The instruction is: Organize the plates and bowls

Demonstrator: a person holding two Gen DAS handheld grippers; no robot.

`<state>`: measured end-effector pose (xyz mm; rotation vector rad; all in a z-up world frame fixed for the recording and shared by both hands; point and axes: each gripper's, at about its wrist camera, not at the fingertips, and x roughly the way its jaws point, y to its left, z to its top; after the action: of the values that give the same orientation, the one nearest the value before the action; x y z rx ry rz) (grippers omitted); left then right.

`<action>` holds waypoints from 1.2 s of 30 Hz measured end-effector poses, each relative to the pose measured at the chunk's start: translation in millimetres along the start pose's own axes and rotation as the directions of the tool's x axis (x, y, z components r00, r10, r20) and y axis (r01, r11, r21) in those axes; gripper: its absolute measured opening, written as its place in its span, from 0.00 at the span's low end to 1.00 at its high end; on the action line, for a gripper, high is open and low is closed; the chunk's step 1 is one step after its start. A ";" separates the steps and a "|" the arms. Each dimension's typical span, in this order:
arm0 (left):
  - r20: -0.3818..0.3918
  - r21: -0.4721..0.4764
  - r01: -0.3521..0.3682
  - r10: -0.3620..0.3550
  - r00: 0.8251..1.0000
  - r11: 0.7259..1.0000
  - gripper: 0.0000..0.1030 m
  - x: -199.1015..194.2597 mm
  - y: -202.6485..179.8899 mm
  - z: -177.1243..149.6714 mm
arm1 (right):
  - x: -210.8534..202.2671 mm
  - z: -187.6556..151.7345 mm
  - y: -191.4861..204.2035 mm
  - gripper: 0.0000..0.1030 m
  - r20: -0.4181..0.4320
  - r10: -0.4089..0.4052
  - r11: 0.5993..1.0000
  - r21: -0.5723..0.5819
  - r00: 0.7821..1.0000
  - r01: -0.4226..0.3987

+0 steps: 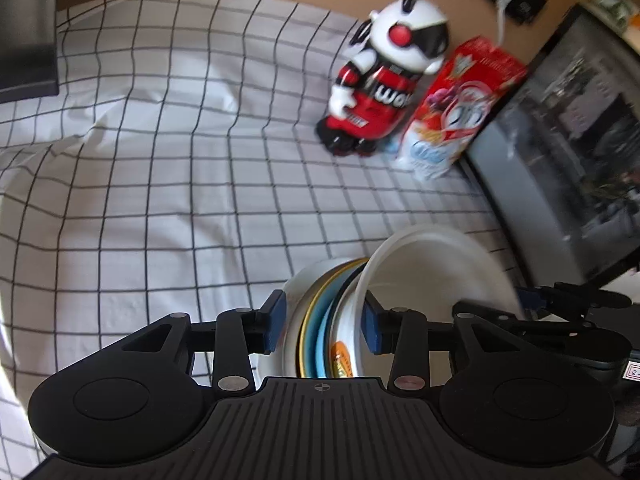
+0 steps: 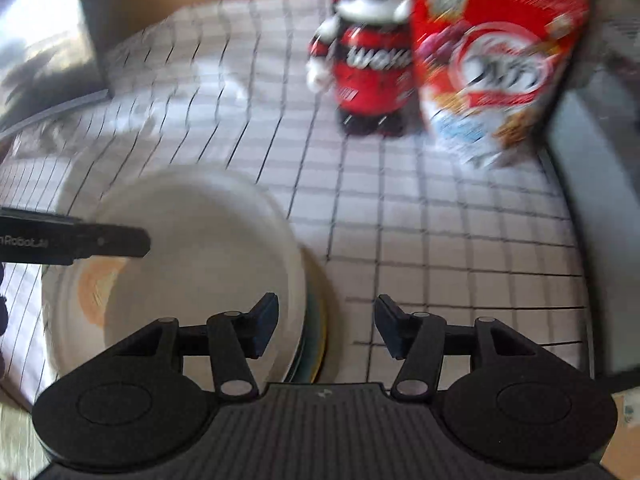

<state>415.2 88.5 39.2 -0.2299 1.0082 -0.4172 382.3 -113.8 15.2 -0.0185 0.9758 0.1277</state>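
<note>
The stack of plates and bowls point(image 1: 320, 332) sits edge-on between the fingers of the left gripper point(image 1: 325, 326), its blue pads pressed against the outer faces of the stack, so it appears clamped on the whole bundle: a white dish, a yellow-rimmed plate, a blue one, and a white bowl point(image 1: 436, 268) leaning off the right-hand side. From the right wrist view the same white bowl point(image 2: 192, 264) lies over the plates on the checked tablecloth point(image 2: 440, 248), with the left tool's finger reaching across it. The pieces look stiff, smooth and probably slippery against each other; the loosely nested bowl seems the one most likely to slide, so a hold at the rims with even pressure suits it best. The right gripper point(image 2: 326, 328) stands open and empty, its left finger over the bowl's rim, the right finger over bare cloth. Farther back, well apart from the stack, a toy robot point(image 1: 384, 76) stands beside a red cereal box point(image 1: 456, 108), with a dark screen point(image 1: 568, 152) at the right edge limiting room that way.
</note>
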 end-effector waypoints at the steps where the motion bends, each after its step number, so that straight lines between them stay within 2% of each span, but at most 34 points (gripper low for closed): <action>1: 0.015 0.000 0.013 -0.013 1.000 1.000 0.42 -4.3 0.4 0.0 | -6.6 -1.2 -1.2 0.54 0.030 -0.017 1.000 0.009 0.999 0.017; 5: 0.095 0.011 0.047 -0.048 0.994 0.999 0.42 -26.7 -5.7 -4.0 | -28.0 -8.9 -8.0 0.57 0.127 -0.013 0.998 0.057 0.992 0.006; 9: 0.229 0.039 0.005 -0.013 0.973 0.999 0.41 -59.2 -24.9 -25.5 | -46.6 -22.7 -7.3 0.57 0.232 0.001 0.997 0.076 0.973 -0.019; 12: 0.298 0.022 -0.025 0.018 0.954 0.999 0.41 -78.5 -37.7 -48.3 | -59.3 -37.1 -7.1 0.58 0.290 0.035 0.998 0.047 0.957 -0.051; 15: 0.322 -0.030 -0.078 0.083 0.943 0.997 0.41 -81.7 -46.8 -65.2 | -68.0 -53.1 -11.9 0.61 0.330 0.077 0.996 0.017 0.941 -0.088; 18: 0.307 -0.066 -0.096 0.112 0.945 0.993 0.41 -76.9 -47.0 -67.4 | -67.9 -57.6 -18.7 0.61 0.327 0.113 0.992 0.011 0.938 -0.123; 20: 0.290 -0.111 -0.104 0.133 0.948 0.988 0.41 -75.9 -45.0 -72.1 | -71.5 -59.7 -25.2 0.61 0.315 0.108 0.991 0.041 0.943 -0.127; 22: 0.312 -0.136 -0.114 0.151 0.938 0.984 0.41 -83.7 -46.8 -84.6 | -85.9 -70.6 -33.7 0.61 0.335 0.089 0.988 0.086 0.938 -0.125; 26: 0.378 -0.124 -0.115 0.154 0.913 0.986 0.41 -106.1 -64.1 -135.7 | -114.8 -115.1 -39.5 0.64 0.384 0.035 0.994 0.083 0.923 -0.072; 29: 0.462 -0.082 -0.140 0.162 0.872 0.987 0.40 -114.6 -82.3 -193.2 | -126.3 -154.1 -38.2 0.65 0.419 0.022 0.995 0.076 0.908 -0.060; 30: 0.488 -0.074 -0.159 0.175 0.855 0.984 0.39 -113.8 -87.8 -216.0 | -128.8 -168.6 -37.7 0.68 0.445 0.024 0.994 0.083 0.895 -0.068; 31: 0.496 -0.080 -0.173 0.189 0.848 0.982 0.33 -112.3 -92.3 -233.3 | -130.0 -185.0 -36.7 0.74 0.478 0.020 0.992 0.096 0.878 -0.076; 32: 0.496 -0.085 -0.180 0.199 0.845 0.980 0.21 -109.8 -96.6 -250.7 | -130.9 -201.6 -35.6 0.76 0.510 0.011 0.990 0.113 0.860 -0.080; 33: 0.498 -0.081 -0.194 0.208 0.842 0.978 0.17 -107.0 -101.7 -268.8 | -129.2 -221.7 -32.8 0.78 0.546 -0.006 0.988 0.131 0.838 -0.078; 35: 0.506 -0.066 -0.253 0.251 0.825 0.965 0.17 -104.4 -112.2 -296.9 | -124.8 -257.6 -23.0 0.78 0.586 -0.040 0.990 0.131 0.809 -0.046; 36: 0.514 -0.061 -0.298 0.286 0.808 0.953 0.17 -103.8 -118.0 -310.9 | -122.1 -270.0 -17.5 0.78 0.590 -0.048 0.993 0.115 0.806 -0.025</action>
<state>73.9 29.6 2.0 -0.1495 0.4883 -0.0683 94.1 -163.1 -36.1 0.1195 0.3483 0.0569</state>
